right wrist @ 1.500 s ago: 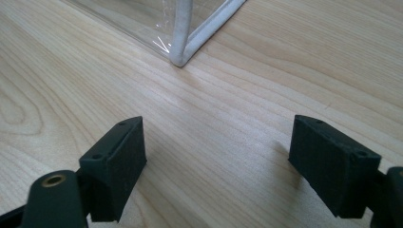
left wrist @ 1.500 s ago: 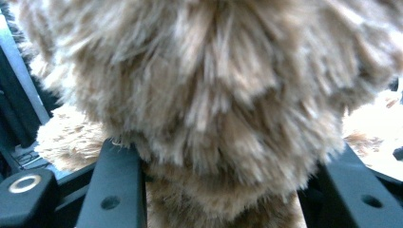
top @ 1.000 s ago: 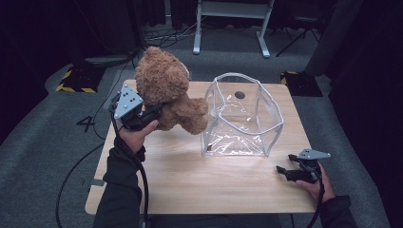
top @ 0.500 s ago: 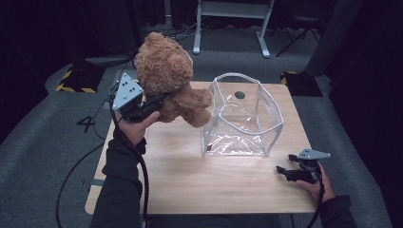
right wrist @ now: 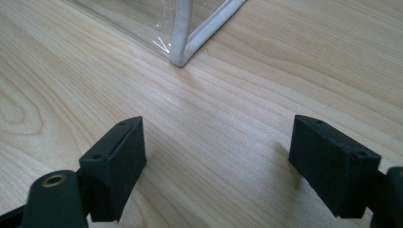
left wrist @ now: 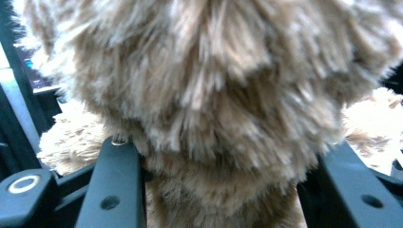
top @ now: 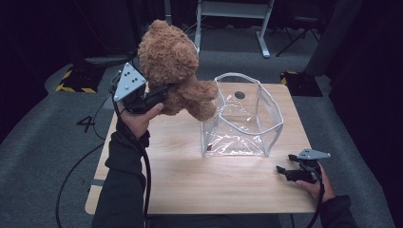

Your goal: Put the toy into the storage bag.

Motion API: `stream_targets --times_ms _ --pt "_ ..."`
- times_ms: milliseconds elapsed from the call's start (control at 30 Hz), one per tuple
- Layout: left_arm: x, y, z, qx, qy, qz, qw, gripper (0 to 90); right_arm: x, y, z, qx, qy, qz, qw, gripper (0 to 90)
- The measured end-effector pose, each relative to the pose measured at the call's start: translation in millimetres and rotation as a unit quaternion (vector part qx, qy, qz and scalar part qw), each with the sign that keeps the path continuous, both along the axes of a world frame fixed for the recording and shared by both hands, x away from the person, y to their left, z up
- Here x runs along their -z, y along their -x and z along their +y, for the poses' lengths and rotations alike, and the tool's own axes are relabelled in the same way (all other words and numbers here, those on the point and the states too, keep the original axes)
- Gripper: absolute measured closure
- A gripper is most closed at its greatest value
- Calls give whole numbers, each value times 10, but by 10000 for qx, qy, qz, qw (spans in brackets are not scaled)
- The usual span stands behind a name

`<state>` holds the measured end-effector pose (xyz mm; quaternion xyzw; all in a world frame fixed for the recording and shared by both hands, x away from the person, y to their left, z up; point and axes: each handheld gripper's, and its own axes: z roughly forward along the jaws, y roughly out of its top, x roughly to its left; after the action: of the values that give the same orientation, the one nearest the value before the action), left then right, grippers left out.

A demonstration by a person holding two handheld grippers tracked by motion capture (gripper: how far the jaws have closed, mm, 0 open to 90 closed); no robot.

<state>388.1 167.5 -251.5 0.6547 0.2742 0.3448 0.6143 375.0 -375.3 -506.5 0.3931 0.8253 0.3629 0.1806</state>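
A brown teddy bear [top: 173, 71] hangs in the air above the table's far left, just left of a clear plastic bag [top: 242, 118] that stands open on the wood. My left gripper [top: 161, 95] is shut on the bear's body; its black jaws press the fur [left wrist: 214, 118] from both sides. One bear leg reaches toward the bag's left rim. My right gripper [top: 284, 172] rests low at the table's near right, jaws open with nothing between them [right wrist: 216, 161]. The bag's white-edged bottom corner [right wrist: 183, 52] lies just ahead of it.
The wooden table [top: 190, 180] has bare room in front of the bag. A round dark hole [top: 240, 95] sits in the tabletop behind the bag. Cables [top: 71, 175] trail off the left side onto grey carpet. A white stand [top: 233, 14] lies beyond the table.
The left gripper has lifted the bear up off the table and slightly toward the bag. The right gripper has stayed in place.
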Motion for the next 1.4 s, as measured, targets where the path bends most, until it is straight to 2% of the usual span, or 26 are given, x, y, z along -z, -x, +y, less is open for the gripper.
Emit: stream_targets --times_ms 467,567,800,1100,1400 --pt "-214 -87 -132 117 34 -112 9999 520 0 0 0 -1 -3 0 10000 195" --pt "-286 -108 -186 139 -36 -171 9998 519 0 0 0 -2 -3 0 10000 195" --pt "-364 -174 -391 348 -91 -216 9991 518 1 -1 0 -3 -4 -1 10000 195" --pt "-385 -250 -629 603 -61 -201 9980 518 0 -1 0 -3 -5 3 10000 195" --pt "-415 -308 -871 827 -136 -214 9963 517 1 -1 0 -2 -6 2 10000 195"
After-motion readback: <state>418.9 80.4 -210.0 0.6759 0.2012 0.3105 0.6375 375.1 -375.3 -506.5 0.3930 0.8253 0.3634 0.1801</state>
